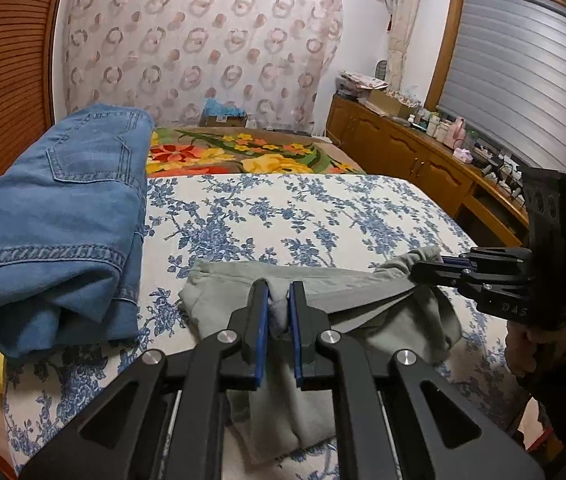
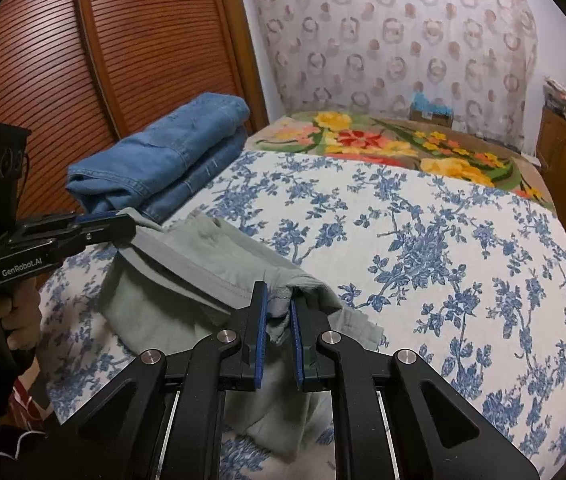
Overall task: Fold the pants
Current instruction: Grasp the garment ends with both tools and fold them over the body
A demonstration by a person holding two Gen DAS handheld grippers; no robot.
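Matt grey cloth pants [image 1: 363,288], rough blue denim jeans [image 1: 63,208], glossy slatted wood wardrobe [image 2: 83,60].

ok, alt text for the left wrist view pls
The left tongs pinch a bunched edge of grey-green pants over a bed with a blue-floral sheet, while the right tongs grip the same garment's far end at right. Folded blue jeans lie on the bed to the left.

Home bedroom: bed [image 2: 423,240] w/ floral sheet, curtain [image 1: 203,48], wooden cabinets [image 1: 395,144].
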